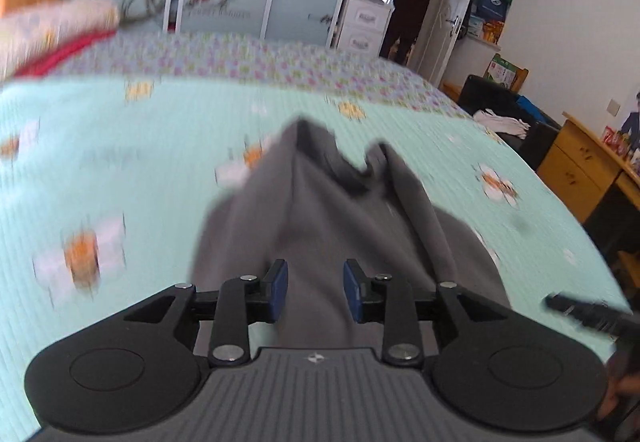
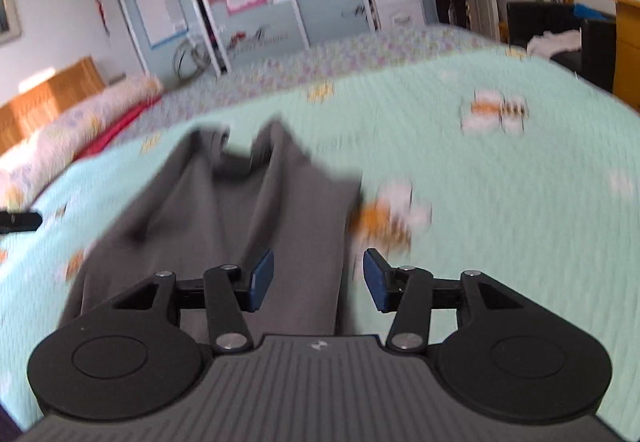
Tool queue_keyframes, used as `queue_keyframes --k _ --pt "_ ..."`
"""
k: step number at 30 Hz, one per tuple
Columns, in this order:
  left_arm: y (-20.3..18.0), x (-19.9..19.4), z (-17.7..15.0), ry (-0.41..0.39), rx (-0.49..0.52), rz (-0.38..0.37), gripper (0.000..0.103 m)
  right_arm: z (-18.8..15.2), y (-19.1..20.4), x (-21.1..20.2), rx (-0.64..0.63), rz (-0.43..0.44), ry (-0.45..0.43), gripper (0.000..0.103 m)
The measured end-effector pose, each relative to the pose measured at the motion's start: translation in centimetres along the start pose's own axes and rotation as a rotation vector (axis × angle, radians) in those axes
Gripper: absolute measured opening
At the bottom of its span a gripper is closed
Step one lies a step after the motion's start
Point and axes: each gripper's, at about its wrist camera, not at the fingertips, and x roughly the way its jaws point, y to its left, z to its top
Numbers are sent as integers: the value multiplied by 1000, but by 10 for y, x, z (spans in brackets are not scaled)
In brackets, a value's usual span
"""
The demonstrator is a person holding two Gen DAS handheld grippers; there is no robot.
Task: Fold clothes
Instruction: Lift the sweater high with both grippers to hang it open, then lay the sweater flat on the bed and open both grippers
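Here, your left gripper (image 1: 315,290) was partly open, with a clear gap between its blue pads (image 1: 278,290), and they pressed on nothing. The grey garment (image 1: 320,218) lay on the bed cover (image 1: 120,162) directly below and ahead of this gripper, and the cloth showed through the gap, but the pads did not pinch it. Ahead of the fingers the garment ran away from you and ended in two raised corners with a dip between them. At the right edge of the left view a black bar (image 1: 588,312) came in, blurred; I cannot tell what it was.

Your right gripper (image 2: 319,280) was open wider, and it also held nothing. In its view the garment (image 2: 248,210) lay mostly ahead and to the left of the gap. The garment's right edge ran just inside the right pad (image 2: 378,282), so the left pad (image 2: 260,280) stood over grey cloth and the right pad stood over the green cover (image 2: 500,182). Both views were blurred.

Far ahead of both grippers a person (image 1: 408,14) in dark clothes stood in the doorway, beyond the bed. To the far left of the right gripper a pillow (image 2: 80,122) lay along the bed.
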Motion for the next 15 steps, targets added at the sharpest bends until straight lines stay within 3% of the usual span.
queue_keyframes --k 5,8,15 --pt "-10 -15 -48 100 -147 5 36 -72 28 -22 -84 -34 53 60" --pt "-21 -22 -61 131 -138 24 38 -87 43 -18 -133 -38 78 62" --pt "-40 -34 -67 120 -70 92 49 -98 53 -9 -153 -89 117 62"
